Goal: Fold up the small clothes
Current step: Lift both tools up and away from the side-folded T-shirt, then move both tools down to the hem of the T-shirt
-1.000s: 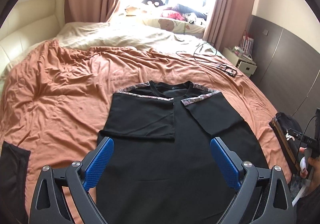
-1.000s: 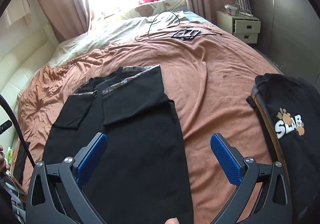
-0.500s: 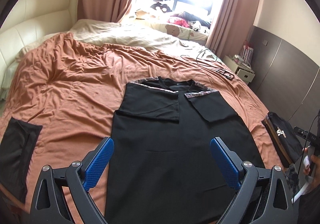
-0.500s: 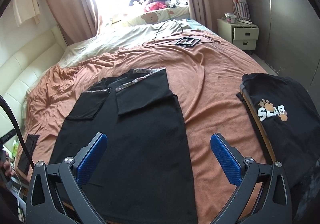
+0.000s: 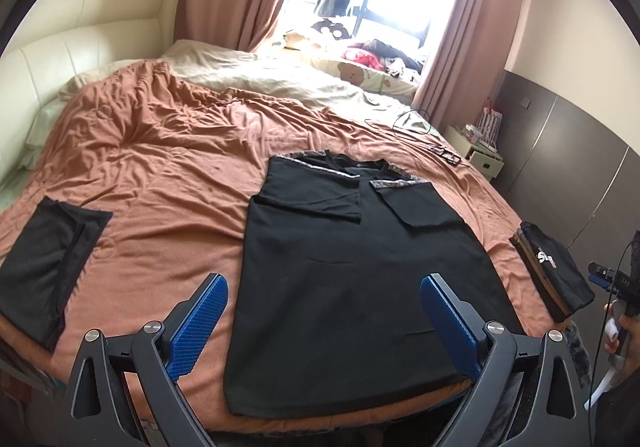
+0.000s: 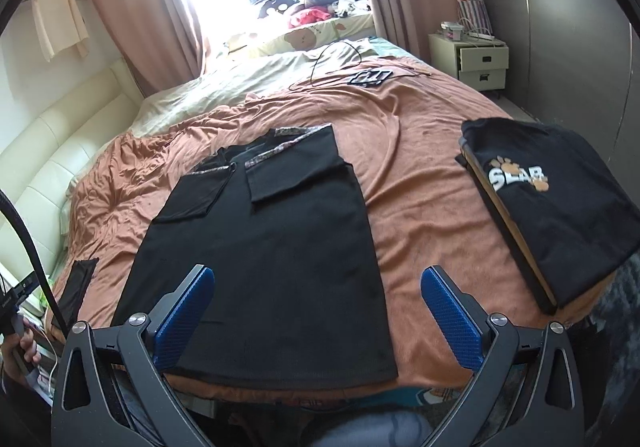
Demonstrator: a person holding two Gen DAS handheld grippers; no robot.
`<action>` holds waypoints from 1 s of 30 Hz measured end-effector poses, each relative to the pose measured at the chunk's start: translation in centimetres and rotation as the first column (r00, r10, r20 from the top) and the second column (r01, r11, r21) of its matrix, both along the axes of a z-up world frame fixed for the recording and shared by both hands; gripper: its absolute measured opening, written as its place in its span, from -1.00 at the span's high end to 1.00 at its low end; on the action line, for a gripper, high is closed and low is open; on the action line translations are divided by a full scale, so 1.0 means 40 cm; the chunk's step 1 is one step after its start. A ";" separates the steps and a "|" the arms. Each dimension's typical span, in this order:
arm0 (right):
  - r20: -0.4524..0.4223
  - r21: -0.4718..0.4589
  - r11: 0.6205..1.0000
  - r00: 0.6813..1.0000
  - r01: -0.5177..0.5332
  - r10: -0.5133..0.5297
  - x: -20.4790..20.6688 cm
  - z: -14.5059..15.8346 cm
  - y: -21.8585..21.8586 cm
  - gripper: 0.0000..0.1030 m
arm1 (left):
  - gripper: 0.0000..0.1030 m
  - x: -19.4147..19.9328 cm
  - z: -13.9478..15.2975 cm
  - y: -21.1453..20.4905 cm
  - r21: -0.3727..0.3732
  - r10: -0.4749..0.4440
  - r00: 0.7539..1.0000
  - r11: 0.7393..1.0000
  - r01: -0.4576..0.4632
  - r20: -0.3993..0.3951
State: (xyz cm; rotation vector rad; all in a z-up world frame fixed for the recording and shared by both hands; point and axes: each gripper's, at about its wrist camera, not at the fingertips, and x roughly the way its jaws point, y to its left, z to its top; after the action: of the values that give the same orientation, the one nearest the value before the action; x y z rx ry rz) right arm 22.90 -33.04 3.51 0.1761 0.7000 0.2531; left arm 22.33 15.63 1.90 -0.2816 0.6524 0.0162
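Lying flat at the bed's (image 5: 160, 167) near edge, sleeves tucked in, the black shirt (image 5: 352, 271) is being approached by both wide-open, empty tools (image 5: 324, 323) (image 6: 316, 311); uneven hem pinches risk dragging the tucked sleeves loose.

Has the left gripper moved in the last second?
Yes. The left gripper has pulled back from the black shirt; the shirt's near hem now shows.
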 end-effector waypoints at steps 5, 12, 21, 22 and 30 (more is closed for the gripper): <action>0.007 0.036 0.999 1.000 -0.021 0.021 -0.029 -0.041 -0.025 -1.00 | -0.90 -0.067 -0.019 0.015 0.018 0.024 1.000 1.000 -0.024 -0.006; -0.015 0.057 0.998 1.000 -0.026 0.027 -0.058 -0.122 -0.051 -0.91 | -0.90 -0.143 -0.066 0.053 0.003 0.060 0.998 0.998 -0.060 -0.016; -0.037 0.062 0.998 0.999 -0.028 0.030 -0.072 -0.178 -0.073 -0.81 | -0.90 -0.180 -0.139 0.106 0.018 0.068 0.996 0.998 -0.067 -0.051; -0.042 0.064 0.998 0.999 -0.025 0.028 -0.073 -0.186 -0.077 -0.80 | -0.89 -0.180 -0.151 0.109 0.020 0.064 0.996 0.998 -0.063 -0.057; -0.109 0.107 0.994 0.994 -0.012 0.024 -0.039 -0.262 -0.093 -0.45 | -0.46 -0.129 -0.281 0.163 -0.086 0.052 0.988 0.994 -0.065 -0.145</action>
State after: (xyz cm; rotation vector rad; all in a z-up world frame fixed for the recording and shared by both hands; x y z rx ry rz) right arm 21.32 -36.76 -6.97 0.2864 0.7984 0.3000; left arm 17.19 22.13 -9.35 -0.3893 0.7885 0.0640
